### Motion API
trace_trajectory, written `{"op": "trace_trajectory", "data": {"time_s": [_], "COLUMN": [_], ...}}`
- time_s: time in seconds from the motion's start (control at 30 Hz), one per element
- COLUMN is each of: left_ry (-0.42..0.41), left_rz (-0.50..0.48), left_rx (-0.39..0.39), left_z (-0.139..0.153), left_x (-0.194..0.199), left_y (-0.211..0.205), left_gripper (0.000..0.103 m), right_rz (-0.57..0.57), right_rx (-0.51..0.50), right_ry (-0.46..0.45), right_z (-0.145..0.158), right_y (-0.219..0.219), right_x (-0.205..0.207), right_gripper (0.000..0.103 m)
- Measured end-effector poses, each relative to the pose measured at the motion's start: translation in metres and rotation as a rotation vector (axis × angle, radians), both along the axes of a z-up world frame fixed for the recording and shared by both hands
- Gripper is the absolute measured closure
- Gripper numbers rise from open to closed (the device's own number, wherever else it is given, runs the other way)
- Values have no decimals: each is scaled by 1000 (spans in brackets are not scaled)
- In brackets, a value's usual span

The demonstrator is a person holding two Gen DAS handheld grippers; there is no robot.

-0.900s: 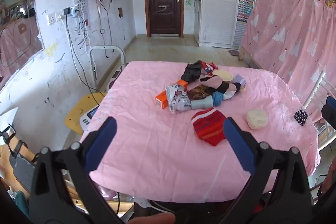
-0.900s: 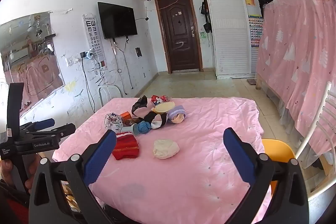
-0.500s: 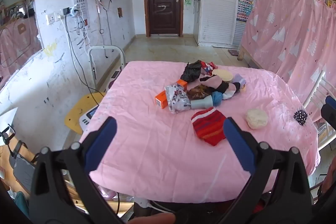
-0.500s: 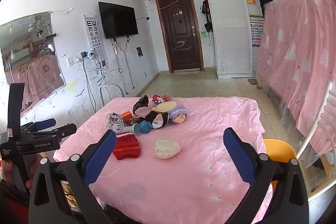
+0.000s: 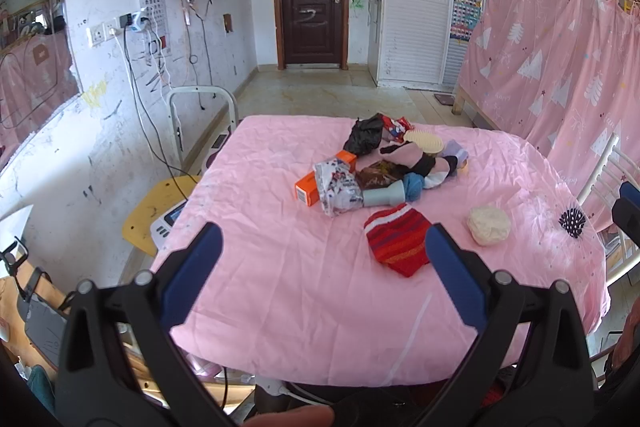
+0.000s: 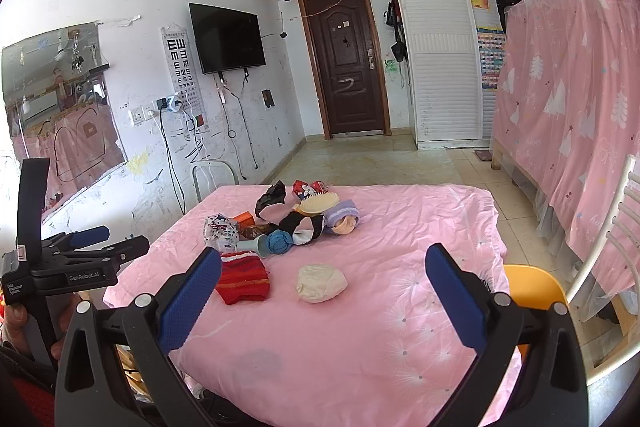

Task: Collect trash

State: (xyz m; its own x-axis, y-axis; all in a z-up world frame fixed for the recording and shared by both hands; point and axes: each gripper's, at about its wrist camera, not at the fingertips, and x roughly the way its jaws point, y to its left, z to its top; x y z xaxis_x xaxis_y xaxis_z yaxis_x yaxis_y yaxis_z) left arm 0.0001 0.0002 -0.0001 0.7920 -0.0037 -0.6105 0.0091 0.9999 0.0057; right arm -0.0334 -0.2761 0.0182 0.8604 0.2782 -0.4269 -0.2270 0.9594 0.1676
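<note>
I am holding both the left gripper [image 5: 323, 267] and right gripper [image 6: 323, 290] released, empty, hovering near the red striped knitted sock [image 5: 398, 240] on the pink-sheeted table [image 5: 280, 267].

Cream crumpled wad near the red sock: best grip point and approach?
Take the cream wad across its middle, from above with the right gripper. It lies low and rounded, alone on the pink cloth, apart from the red sock, so both sides are free.

Tablecloth [image 5: 280, 287] pink; knit pouch [image 5: 400, 241] red with orange and white stripes; box [image 5: 308, 187] orange; wrapper [image 5: 336, 187] white, red-and-blue print; bag [image 5: 364, 135] black; yarn ball [image 5: 414, 185] blue; gripper pads [image 5: 192, 275] blue; curtain [image 5: 560, 67] pink, white trees.
</note>
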Motion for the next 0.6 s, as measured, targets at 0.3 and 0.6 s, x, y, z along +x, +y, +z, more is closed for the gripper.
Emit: {"op": "trace_trajectory", "data": {"time_s": [0.3,0.6], "left_ry": [0,2], "left_rz": [0,-4], "left_rx": [1,0], "left_z": [0,0], "left_x": [0,0], "left_y": [0,0], "left_gripper": [6,6], "right_rz": [0,3], "right_rx": [-2,-1], "right_ry": [-1,1], "right_z": [1,0], "right_y": [5,7], "right_x": [-2,-1], "right_gripper": [11,11]}}
